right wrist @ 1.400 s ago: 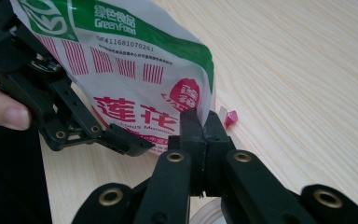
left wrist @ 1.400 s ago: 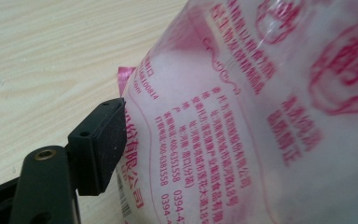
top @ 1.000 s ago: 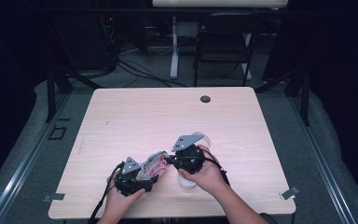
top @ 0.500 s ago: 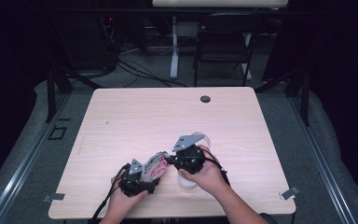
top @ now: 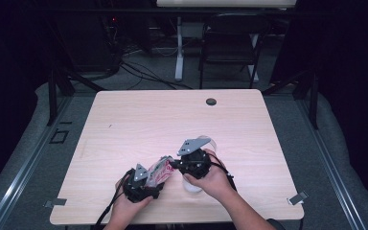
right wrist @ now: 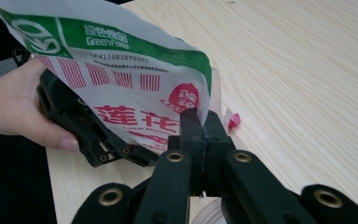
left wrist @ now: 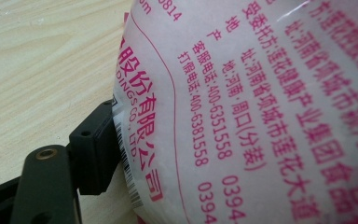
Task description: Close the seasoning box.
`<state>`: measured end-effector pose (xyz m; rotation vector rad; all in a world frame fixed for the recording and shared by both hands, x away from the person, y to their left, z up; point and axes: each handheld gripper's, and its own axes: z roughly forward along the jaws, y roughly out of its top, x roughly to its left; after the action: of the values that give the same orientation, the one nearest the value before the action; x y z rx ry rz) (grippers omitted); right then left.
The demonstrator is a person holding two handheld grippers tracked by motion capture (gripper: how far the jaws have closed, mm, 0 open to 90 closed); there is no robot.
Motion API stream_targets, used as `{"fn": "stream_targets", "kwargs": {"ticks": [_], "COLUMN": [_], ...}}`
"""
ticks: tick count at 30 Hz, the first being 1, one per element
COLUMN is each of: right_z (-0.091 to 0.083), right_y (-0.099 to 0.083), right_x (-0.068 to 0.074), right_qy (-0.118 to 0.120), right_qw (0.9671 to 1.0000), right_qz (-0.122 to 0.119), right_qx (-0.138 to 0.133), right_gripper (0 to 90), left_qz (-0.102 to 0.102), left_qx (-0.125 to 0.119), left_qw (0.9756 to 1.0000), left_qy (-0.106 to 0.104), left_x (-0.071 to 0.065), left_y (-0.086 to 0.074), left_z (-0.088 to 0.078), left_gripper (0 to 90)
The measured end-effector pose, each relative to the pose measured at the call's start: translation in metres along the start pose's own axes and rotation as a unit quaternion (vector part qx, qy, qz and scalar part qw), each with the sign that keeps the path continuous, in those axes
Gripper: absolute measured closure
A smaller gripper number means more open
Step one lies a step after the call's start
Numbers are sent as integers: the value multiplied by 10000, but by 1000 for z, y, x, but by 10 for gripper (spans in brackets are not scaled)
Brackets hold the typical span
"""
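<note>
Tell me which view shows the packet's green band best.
The right gripper view: the packet shows its green band with white lettering, sharp and unobstructed. The left gripper view sits too close, giving pink print on white film. In the high view the packet is a small pinkish shape between the two hand-held grippers.

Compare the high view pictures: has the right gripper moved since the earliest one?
No. The right gripper sits at the same spot relative to the table's round grommet, shut on the packet.

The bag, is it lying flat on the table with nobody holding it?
No, the bag is held up off the table, pinched at its corner by the right tool.
</note>
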<state>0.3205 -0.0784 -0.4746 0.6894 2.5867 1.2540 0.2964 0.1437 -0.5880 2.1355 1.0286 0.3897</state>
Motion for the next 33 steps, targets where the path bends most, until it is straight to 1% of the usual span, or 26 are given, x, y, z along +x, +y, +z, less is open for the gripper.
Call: {"fn": "stream_targets", "kwargs": {"ticks": [4,15,28,33], "right_z": [0,0,0,0], "right_y": [0,0,0,1], "right_x": [0,0,1,0], "right_qy": [-15,14,10,25], "right_qw": [10000,10000,10000,10000], "right_qz": [-18,5,-22,-17], "right_qx": [21,-20,-17,-8], "right_gripper": [900,900,900,900], "left_qz": [34,-28,-23,-65], "left_qx": [-9,-69,-108,-152], "left_qw": [9999,9999,9996,9995], "left_qy": [101,149,251,270], "left_x": [-2,-2,-3,-3], "left_y": [0,-1,-1,-1], "left_z": [0,-1,-2,-2], "left_gripper": [294,412,504,524]}}
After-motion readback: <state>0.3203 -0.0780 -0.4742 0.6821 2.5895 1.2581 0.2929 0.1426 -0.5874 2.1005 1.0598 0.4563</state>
